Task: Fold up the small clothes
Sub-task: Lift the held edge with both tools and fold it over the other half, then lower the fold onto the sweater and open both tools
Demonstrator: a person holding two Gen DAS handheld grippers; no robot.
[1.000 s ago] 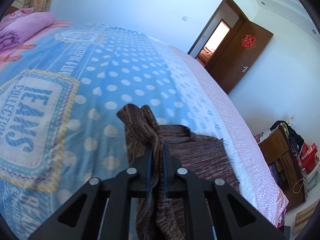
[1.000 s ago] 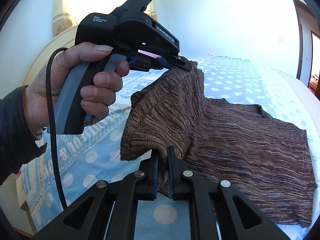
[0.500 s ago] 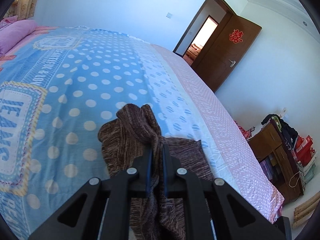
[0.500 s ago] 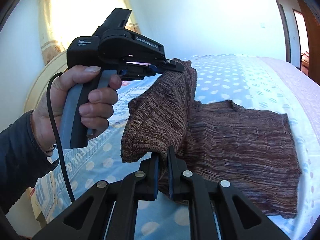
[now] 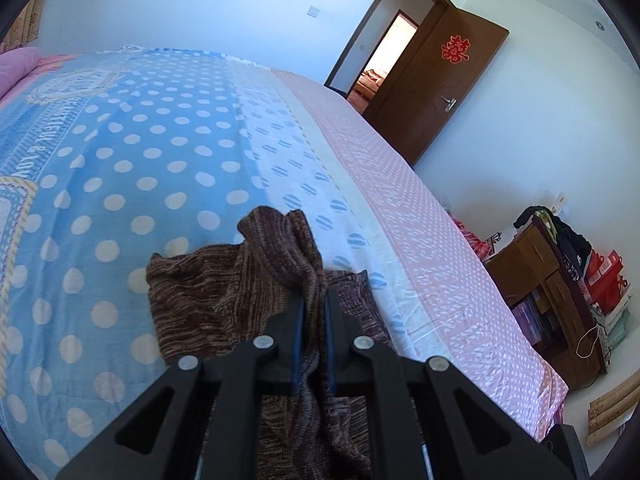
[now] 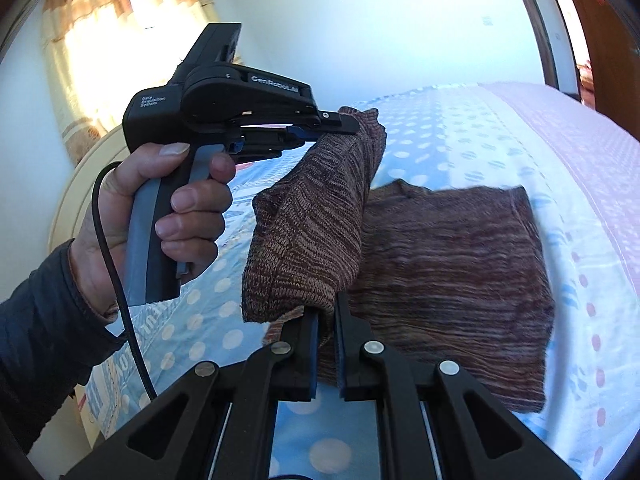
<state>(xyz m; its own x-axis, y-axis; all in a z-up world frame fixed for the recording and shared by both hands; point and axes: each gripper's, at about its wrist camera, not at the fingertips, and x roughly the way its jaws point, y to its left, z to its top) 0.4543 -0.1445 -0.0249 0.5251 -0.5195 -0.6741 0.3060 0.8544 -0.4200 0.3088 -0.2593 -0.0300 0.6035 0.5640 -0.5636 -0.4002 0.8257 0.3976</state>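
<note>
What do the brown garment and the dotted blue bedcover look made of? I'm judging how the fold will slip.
The brown marled garment looks like a soft knit, perhaps wool or acrylic: ribbed stitch rows show and it drapes limply. The blue polka-dot bedcover looks like matte woven cotton or a blend, printed, with flat creases; its fibre can't be told.

Polka-dot bedspread; brown door ajar; wooden cabinet with clutter; curtained window.
</note>
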